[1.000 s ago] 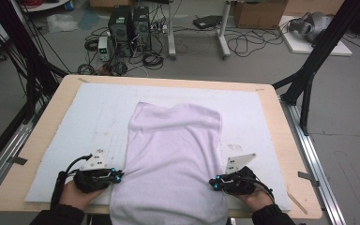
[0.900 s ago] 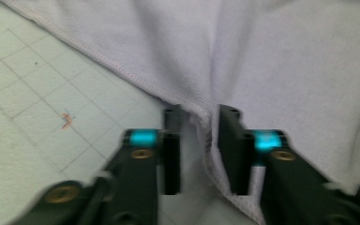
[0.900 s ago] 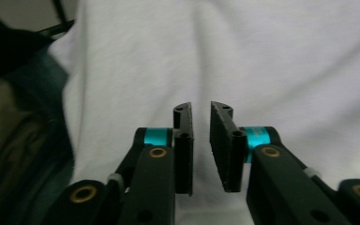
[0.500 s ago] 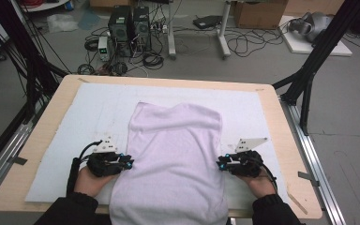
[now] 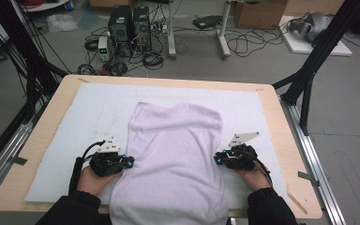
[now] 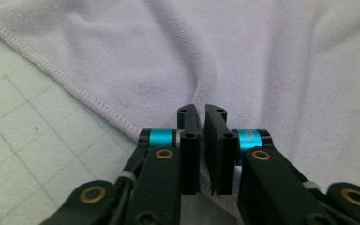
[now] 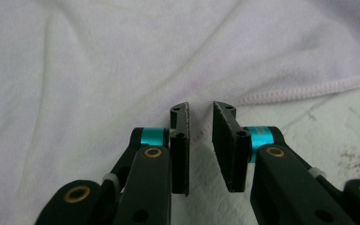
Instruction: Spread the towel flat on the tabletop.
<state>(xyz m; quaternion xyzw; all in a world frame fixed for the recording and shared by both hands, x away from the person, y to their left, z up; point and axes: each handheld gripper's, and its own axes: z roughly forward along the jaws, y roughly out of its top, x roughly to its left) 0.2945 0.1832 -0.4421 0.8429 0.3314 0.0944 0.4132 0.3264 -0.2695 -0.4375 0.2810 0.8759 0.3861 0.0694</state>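
Observation:
A pale lilac towel (image 5: pixel 176 154) lies lengthwise on the white mat (image 5: pixel 75 122), and its near end hangs over the table's front edge. My left gripper (image 5: pixel 130 161) sits at the towel's left hem. In the left gripper view its jaws (image 6: pixel 201 110) have just been closing and stand almost together, pinching the towel (image 6: pixel 215 47), with a crease running up from them. My right gripper (image 5: pixel 217 159) is at the right hem. Its jaws (image 7: pixel 200 108) have just been opening and stand apart, low over the towel's edge (image 7: pixel 98 61).
Bare mat (image 7: pixel 337 122) lies on either side of the towel, with the wooden table rim (image 5: pixel 286 140) around it. Beyond the far edge are computer towers (image 5: pixel 129 23), cables and black frame legs (image 5: pixel 309 70) on the floor.
Both hands have slid their grippers away from the table's front edge, along the towel's two sides. The towel's far end looks slightly more bunched.

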